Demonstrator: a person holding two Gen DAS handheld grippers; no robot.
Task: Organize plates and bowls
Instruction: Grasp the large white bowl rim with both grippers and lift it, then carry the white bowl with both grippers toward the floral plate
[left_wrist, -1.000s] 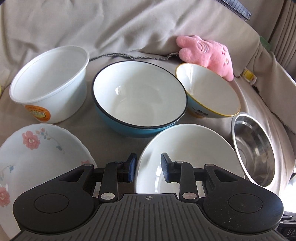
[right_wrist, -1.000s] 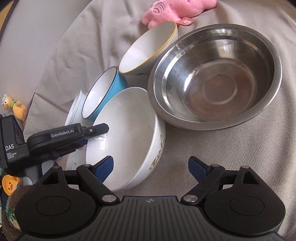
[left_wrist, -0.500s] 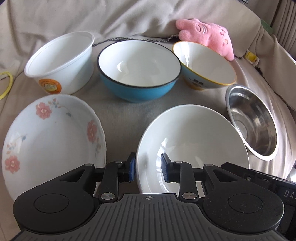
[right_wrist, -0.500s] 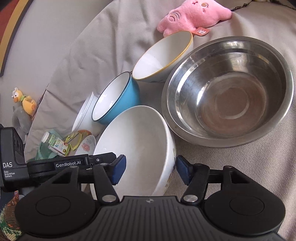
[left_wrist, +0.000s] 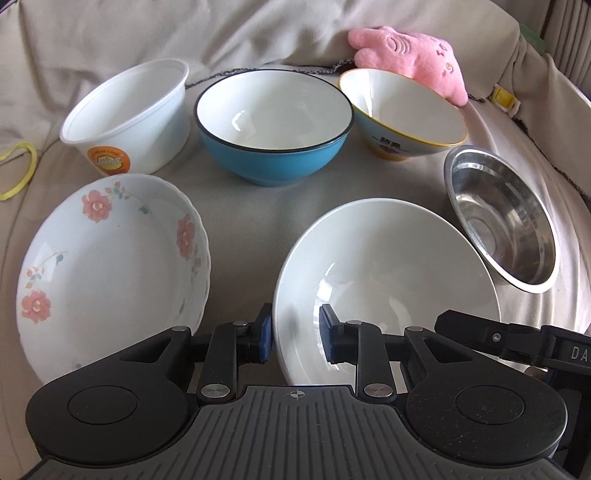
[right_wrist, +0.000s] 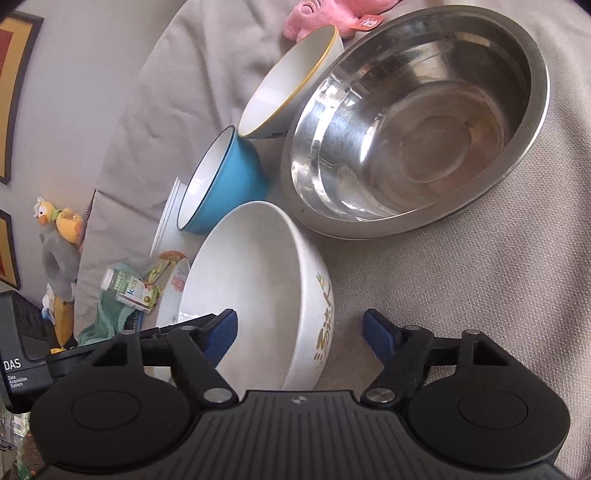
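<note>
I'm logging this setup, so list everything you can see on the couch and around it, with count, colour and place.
Plastic tub: one, white, back left.
Blue bowl: one, blue outside, back centre.
Yellow-rimmed bowl: one, white, back right.
Steel bowl: one, silver, far right.
Floral plate: one, white with pink flowers, front left.
White bowl: one, front centre.
Plush toy: one, pink, behind the bowls.
Yellow band: one, left edge.
Left tongs: black, straddling the white bowl's near rim.
Right tongs: black, open around the white bowl's side wall.
</note>
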